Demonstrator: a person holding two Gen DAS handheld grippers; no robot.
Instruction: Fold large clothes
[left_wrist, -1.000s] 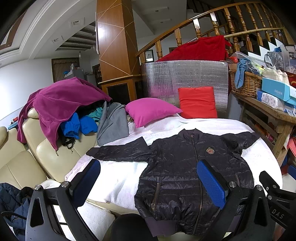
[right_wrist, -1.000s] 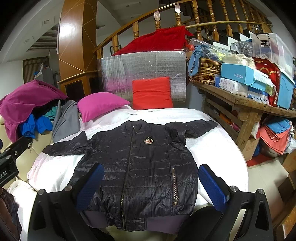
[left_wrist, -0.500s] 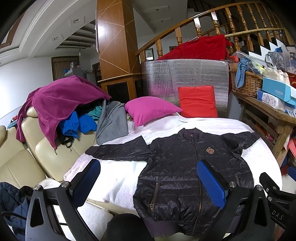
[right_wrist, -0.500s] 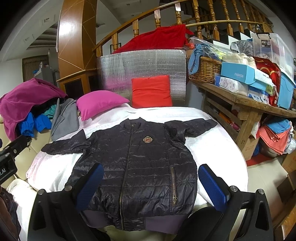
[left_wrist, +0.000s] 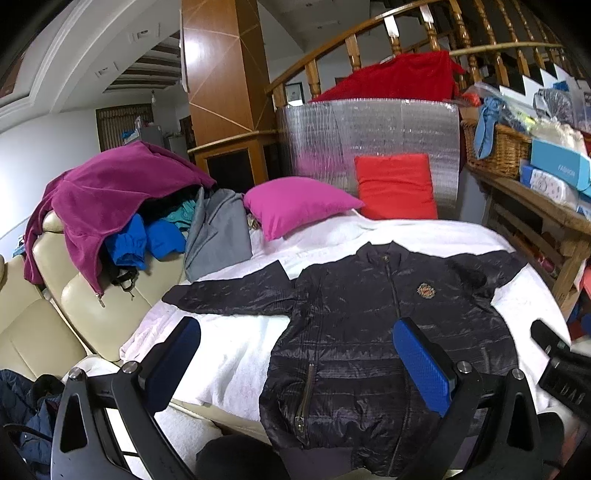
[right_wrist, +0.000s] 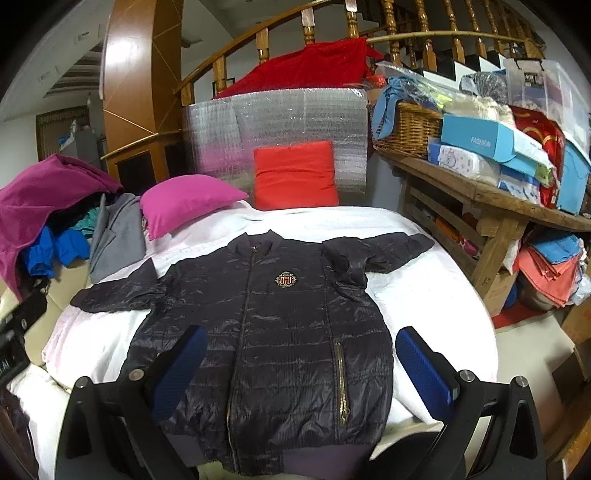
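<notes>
Now we hold both grippers, left (left_wrist: 295, 363) and right (right_wrist: 301, 363), above near edge of bed (right_wrist: 436, 295), jaws spread wide, nothing pinched. Jacket (right_wrist: 280, 332) lies flat, front up, zipped, sleeves out to sides, hem nearest us. We judge it light, puffy, shell slippery (quilted nylon, probably), so pinch may slide. Better to grip at sleeve cuff or ribbed hem. Jacket sits ahead and below jaws, not touched yet.
</notes>
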